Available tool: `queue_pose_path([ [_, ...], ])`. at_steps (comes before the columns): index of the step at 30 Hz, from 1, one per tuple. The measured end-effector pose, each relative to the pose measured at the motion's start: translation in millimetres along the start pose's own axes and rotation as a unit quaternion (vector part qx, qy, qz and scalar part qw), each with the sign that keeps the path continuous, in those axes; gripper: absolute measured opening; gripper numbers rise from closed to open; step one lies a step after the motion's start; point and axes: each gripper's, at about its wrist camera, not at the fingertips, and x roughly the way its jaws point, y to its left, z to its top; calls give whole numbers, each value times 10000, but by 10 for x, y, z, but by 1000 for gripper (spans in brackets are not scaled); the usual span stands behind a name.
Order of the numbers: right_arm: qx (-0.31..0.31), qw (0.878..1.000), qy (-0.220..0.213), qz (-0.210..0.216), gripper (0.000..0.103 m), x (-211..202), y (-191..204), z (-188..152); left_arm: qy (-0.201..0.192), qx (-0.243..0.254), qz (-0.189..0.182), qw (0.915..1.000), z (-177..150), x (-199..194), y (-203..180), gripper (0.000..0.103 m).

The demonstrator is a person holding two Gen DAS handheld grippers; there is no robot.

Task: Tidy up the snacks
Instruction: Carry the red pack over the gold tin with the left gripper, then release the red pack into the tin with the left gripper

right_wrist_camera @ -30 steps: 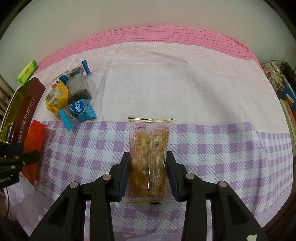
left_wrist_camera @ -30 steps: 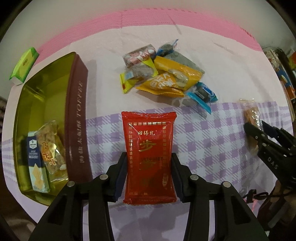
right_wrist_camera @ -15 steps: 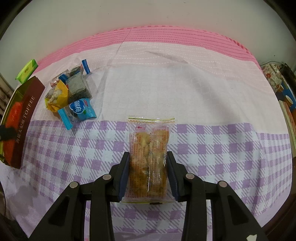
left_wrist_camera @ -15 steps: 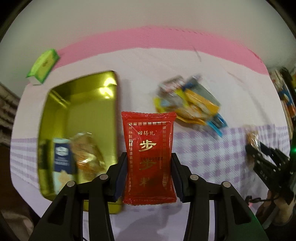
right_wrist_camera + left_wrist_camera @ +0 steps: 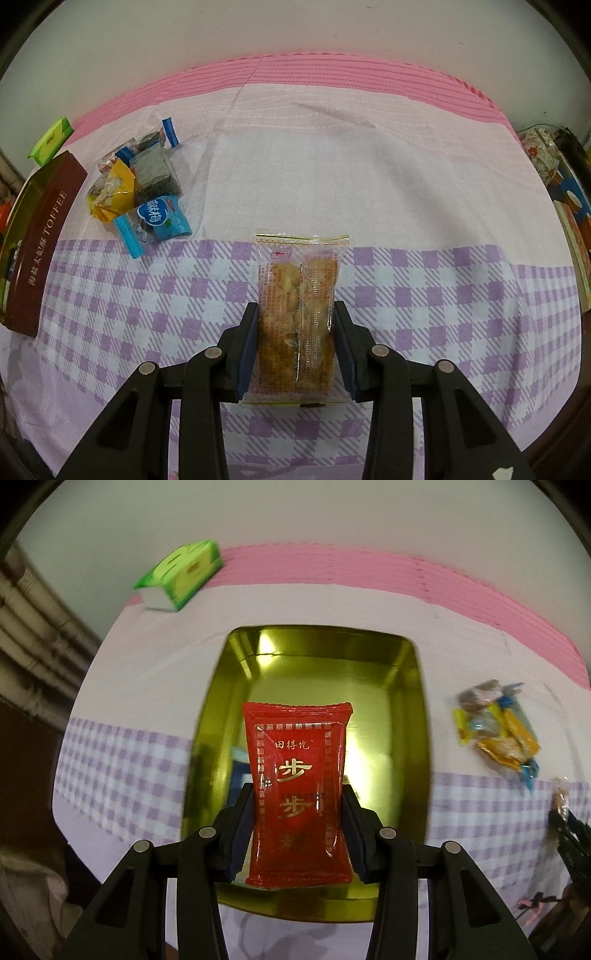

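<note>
Clamped between the pads of the left hand-held gripper [image 5: 297, 823], a red snack packet [image 5: 297, 794] is held by its long edges, gold lettering facing the camera, at the lower centre of the left wrist view. It is carried directly over the open gold tin [image 5: 406, 709], presumably so that it can be released straight into it. Part of a blue-and-white packet [image 5: 238, 775] is seen behind the red one, inside the tin at its near left. Beyond the tin, a green tissue pack [image 5: 181, 574] is seen at the upper left, and the loose snack pile [image 5: 496, 727] lies at the right on the checked cloth [image 5: 122, 760] covering the counter.

In the right wrist view, the right hand-held gripper [image 5: 295, 343] is closed on a clear-wrapped pastry bar [image 5: 297, 314], gripped across its width at lower centre above the purple checks; it appears to be kept waiting for its turn at the tin. Farther off, at the left edge, the tin's brown side lettered TOFFEE is visible, with the pile just beside it. Sorting is judged partly done, several snacks being not yet boxed.
</note>
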Motion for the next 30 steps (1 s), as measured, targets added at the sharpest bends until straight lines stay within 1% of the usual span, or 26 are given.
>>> queue_pose_path([
  [3, 13, 10000, 3, -17, 37, -2, 25, 0, 68, -8, 23, 10000, -6, 91, 105, 45],
  [11, 64, 9999, 52, -82, 37, 5, 19, 15, 258, -23, 123, 9996, -76, 301, 236, 45],
  [17, 111, 9998, 92, -131, 37, 10, 36, 27, 316, 87, 228, 9992, -125, 388, 270, 45],
  [21, 115, 9998, 104, -144, 37, 14, 44, 31, 387, 83, 205, 9990, -154, 459, 286, 45],
  [30, 161, 9996, 123, -182, 37, 20, 51, 43, 277, -46, 7, 9996, -187, 469, 354, 47],
])
